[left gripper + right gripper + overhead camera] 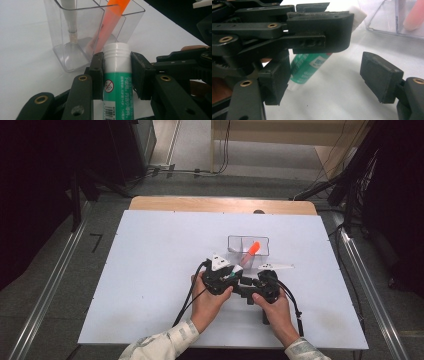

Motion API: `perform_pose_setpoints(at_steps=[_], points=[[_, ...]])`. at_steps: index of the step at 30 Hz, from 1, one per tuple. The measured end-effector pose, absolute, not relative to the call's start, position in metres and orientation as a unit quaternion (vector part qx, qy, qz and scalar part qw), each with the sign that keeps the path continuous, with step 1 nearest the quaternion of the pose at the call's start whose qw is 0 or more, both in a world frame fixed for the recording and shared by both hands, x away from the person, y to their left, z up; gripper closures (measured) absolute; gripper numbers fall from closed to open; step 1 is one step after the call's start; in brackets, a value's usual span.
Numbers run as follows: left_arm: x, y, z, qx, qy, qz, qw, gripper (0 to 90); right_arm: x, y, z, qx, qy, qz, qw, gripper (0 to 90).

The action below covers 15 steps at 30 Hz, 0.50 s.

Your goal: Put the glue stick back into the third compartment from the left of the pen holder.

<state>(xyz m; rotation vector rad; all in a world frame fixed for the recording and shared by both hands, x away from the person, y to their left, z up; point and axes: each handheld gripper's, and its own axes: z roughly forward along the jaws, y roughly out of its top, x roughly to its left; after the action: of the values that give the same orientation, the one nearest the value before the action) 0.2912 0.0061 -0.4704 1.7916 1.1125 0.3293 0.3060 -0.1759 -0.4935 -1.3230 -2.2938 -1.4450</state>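
The left gripper (117, 72) was clamped on a green-and-white glue stick (117, 82), its two black pads pressing the tube just below the white threaded neck, which stood bare with no cap on it. In the high view that gripper (235, 270) sat close in front of a clear plastic pen holder (265, 240) on the white table (150, 270), the holder divided into compartments and already carrying an orange highlighter (251, 251) that leaned in one of them and a white pen (70, 17) standing in another. The right gripper (332, 82) waited just beside the left one with its jaws spread and nothing between them, its camera catching the glue stick (307, 66) from below as it angled out of the other gripper's pads. The step in hand looked like getting the stick into the holder, or handing it across first (the open right jaws so near made either reading fair). To do it well, the tube would need lifting above the holder's rim before moving forward, since the wall was thin and light and a low approach could shove the whole holder away. Aiming for a free compartment, clear of the leaning highlighter, and opening the pads only once the tube's lower end was well inside would probably keep it from tipping out.
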Motion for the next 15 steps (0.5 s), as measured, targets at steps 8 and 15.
perform_pose_setpoints(at_steps=[8,15], points=[[0.2897,0.0044,-0.4694,0.735,0.454,0.132,0.486,65.1,0.3088,-0.1756,-0.4947,-0.438,-0.755,-0.483,0.066,33.1],[0.2883,0.0035,-0.4685,0.734,0.453,0.131,0.489,65.1,0.3095,-0.1747,-0.4955,-0.428,-0.755,-0.49,0.083,49.9]])
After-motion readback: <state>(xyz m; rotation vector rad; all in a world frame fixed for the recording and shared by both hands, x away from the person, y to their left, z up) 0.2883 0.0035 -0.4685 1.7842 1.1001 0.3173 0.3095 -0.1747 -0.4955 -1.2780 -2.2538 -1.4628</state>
